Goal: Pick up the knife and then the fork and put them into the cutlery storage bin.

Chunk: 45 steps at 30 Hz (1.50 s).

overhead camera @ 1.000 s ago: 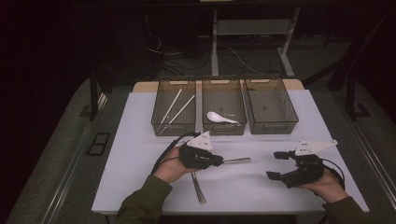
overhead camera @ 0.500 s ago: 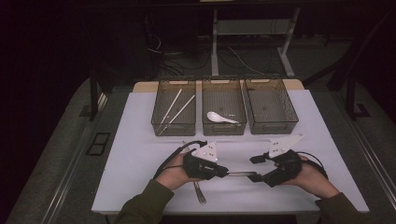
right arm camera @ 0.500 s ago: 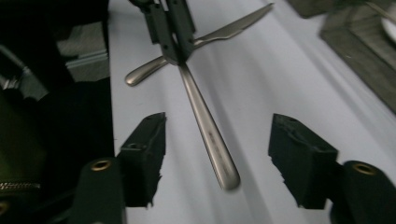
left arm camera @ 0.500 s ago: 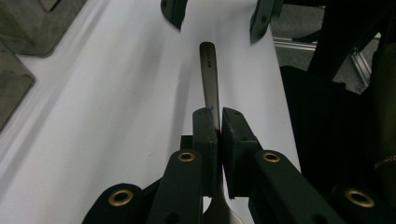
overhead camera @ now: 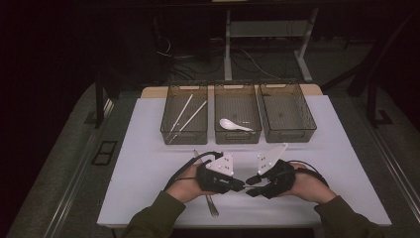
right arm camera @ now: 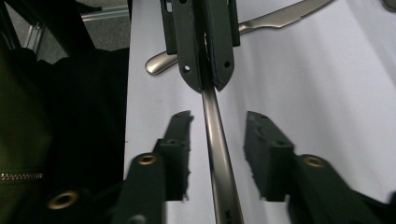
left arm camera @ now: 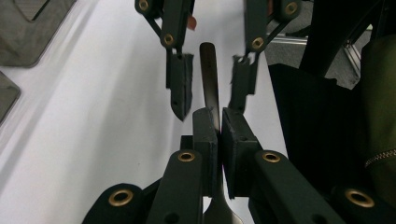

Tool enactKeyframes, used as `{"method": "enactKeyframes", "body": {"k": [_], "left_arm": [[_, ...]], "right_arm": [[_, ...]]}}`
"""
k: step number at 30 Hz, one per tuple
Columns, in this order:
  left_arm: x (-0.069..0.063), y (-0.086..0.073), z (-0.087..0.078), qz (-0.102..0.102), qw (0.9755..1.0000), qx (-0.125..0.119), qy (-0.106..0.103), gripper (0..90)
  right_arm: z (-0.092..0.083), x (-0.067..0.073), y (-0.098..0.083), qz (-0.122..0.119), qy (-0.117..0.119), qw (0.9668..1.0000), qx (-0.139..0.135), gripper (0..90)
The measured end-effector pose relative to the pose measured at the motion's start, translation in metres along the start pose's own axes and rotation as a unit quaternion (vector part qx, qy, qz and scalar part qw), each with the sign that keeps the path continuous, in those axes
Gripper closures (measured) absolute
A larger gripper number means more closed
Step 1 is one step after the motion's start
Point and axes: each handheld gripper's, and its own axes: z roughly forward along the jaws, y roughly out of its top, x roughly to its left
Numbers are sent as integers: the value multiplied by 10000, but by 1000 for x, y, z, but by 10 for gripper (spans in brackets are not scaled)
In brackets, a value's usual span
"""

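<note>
High view, near edge: two sleeved forearms enter from below. Left gripper is clamped on a slim metal utensil handle, held level just above the white table; in the left gripper view the pads press it from both sides, with the utensil's wider end at the bottom edge, its kind unclear. Right gripper faces the left one tip to tip; its jaws have just been closing and stand either side of the free end of the handle, not yet touching it. A metal knife lies on the table under the left hand.

Far row: three clear plastic bins side by side. Left bin holds two chopsticks. Middle bin holds a white soup spoon. Right bin follows beside it.
</note>
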Motion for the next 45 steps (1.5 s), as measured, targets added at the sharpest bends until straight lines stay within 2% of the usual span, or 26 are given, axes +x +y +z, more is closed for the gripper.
{"method": "enactKeyframes", "body": {"k": [4, 10, 12, 13, 14, 16, 17, 20, 22, 23, 25, 28, 30, 36, 38, 39, 40, 42, 45], "left_arm": [[-2, 2, 2, 61, 10000, 39, -20, 845], [-3, 3, 5, 145, 9998, 96, -33, 845], [-3, 3, 5, 176, 9998, 64, -46, 845], [-2, 4, 5, 271, 9996, 68, -35, 845], [-3, 3, 6, 205, 9997, 75, -74, 844], [-3, 3, 7, 197, 9997, 48, -105, 841], [-2, 2, 7, 265, 9996, 62, -111, 837], [-1, 1, 8, 281, 9996, -2, -7, 798], [1, 0, 8, 152, 9999, -41, 8, 731], [2, 0, 7, 103, 9999, -69, 45, 694], [5, -2, 4, -56, 9998, -143, 108, 592], [9, -6, -2, -319, 9988, -318, 193, 522], [9, -10, -6, -491, 9975, -423, 296, 490], [7, -22, -25, -699, 9940, -571, 621, 445], [6, -29, -33, -799, 9921, -640, 727, 430], [5, -33, -36, -875, 9905, -684, 816, 417], [4, -37, -40, -957, 9889, -723, 872, 409], [1, -45, -47, -1089, 9863, -754, 985, 396], [-4, -56, -57, -1202, 9823, -798, 1197, 376]], "right_arm": [[4, 2, -1, -21, -24, 9999, 145, 697], [9, 6, -1, -30, 76, 9996, 265, 782], [9, 6, -1, -73, 93, 9995, 281, 792], [9, 7, -1, -69, 96, 9994, 311, 795], [9, 7, -1, -99, 92, 9994, 320, 798], [9, 7, -1, -95, 143, 9993, 335, 804], [9, 8, -1, -82, 138, 9992, 362, 806], [10, 9, -2, -94, 147, 9991, 392, 810], [11, 9, -3, -34, 116, 9991, 395, 811], [11, 7, -4, -116, 112, 9992, 356, 812], [10, 6, -5, -42, 107, 9993, 363, 812], [8, 5, -8, 18, 49, 9993, 361, 814], [7, 4, -10, 29, 8, 9994, 341, 815], [-5, 0, -15, 55, -218, 9995, 215, 820], [-10, -1, -16, 63, -317, 9994, 153, 870], [-13, -2, -17, 92, -355, 9993, 55, 870], [-15, -4, -18, 126, -330, 9994, 31, 870], [-19, -5, -19, 169, -422, 9990, 4, 871], [-23, -7, -21, 241, -496, 9985, -32, 871]]}}
